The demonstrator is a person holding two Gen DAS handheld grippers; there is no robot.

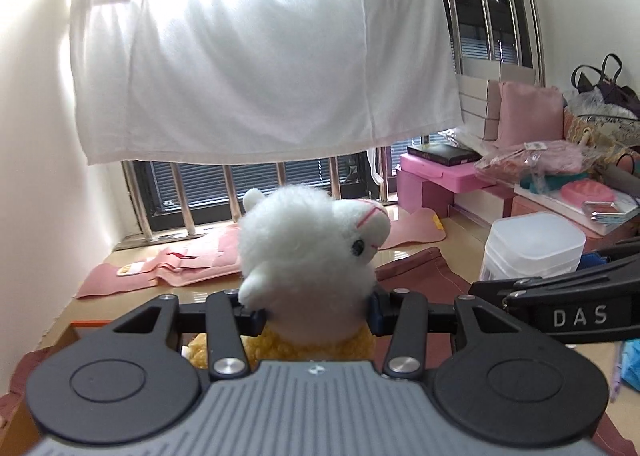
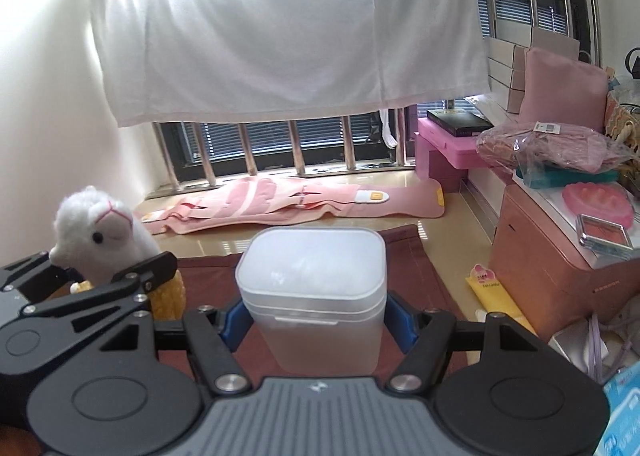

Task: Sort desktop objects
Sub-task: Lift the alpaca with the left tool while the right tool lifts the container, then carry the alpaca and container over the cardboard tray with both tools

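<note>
My left gripper [image 1: 316,316] is shut on a white plush alpaca [image 1: 308,252] with a yellow body, held by the neck; the head sticks up above the fingers. It also shows in the right wrist view [image 2: 100,236] at the left, with the left gripper [image 2: 108,276] around it. My right gripper [image 2: 316,320] is shut on a frosted plastic lidded box [image 2: 316,288], blue pads against its sides. The box also shows in the left wrist view [image 1: 532,252] at the right. Both are over a dark red cloth [image 2: 416,280].
A pink fabric strap [image 2: 280,203] lies along the barred window. A white cloth [image 2: 280,27] hangs above. A pink cabinet [image 2: 552,276] with clutter stands at the right, pink boxes [image 2: 444,151] behind. A yellow packet [image 2: 492,292] lies beside the cloth.
</note>
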